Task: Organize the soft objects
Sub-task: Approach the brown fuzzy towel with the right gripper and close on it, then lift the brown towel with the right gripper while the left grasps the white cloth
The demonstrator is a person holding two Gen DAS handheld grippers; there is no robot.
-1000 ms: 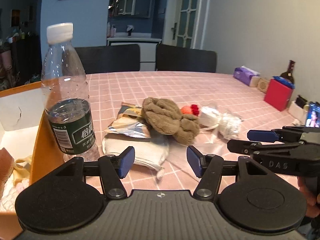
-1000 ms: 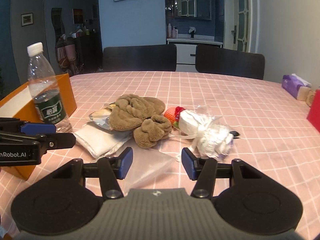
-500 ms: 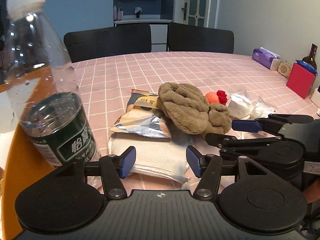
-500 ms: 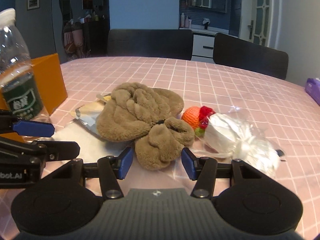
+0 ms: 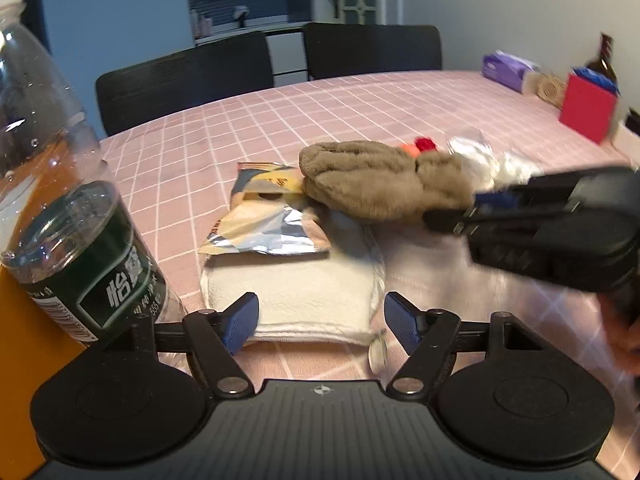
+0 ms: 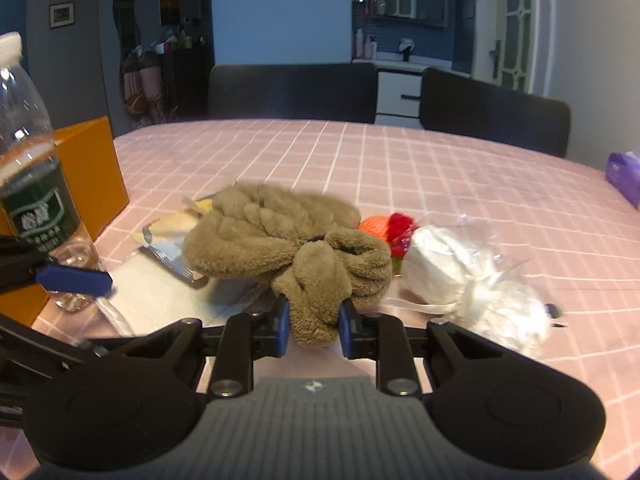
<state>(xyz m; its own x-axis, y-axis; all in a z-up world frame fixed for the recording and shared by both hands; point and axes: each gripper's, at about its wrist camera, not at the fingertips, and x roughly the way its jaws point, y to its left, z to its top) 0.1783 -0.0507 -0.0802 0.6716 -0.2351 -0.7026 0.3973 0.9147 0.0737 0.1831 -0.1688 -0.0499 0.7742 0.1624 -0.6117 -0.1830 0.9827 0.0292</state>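
Observation:
A brown plush cloth (image 6: 280, 236) lies bunched on the pink checked table; it also shows in the left wrist view (image 5: 376, 184). My right gripper (image 6: 314, 326) is shut on its near lobe. My left gripper (image 5: 322, 322) is open and empty, just in front of a folded white towel (image 5: 304, 296). A foil snack bag (image 5: 264, 220) lies on the towel, partly under the plush. An orange and red knitted toy (image 6: 386, 226) and a white bundle in clear plastic (image 6: 460, 276) lie to the right of the plush.
A water bottle (image 5: 60, 200) stands close at the left, against an orange box (image 6: 88, 168). A red box (image 5: 586, 112) and a purple tissue pack (image 5: 506, 70) sit at the far right. Two black chairs (image 5: 188, 76) stand behind the table.
My right gripper has moved forward and closed on the near lobe of the brown plush. My left gripper has moved closer to the white towel and stays open.

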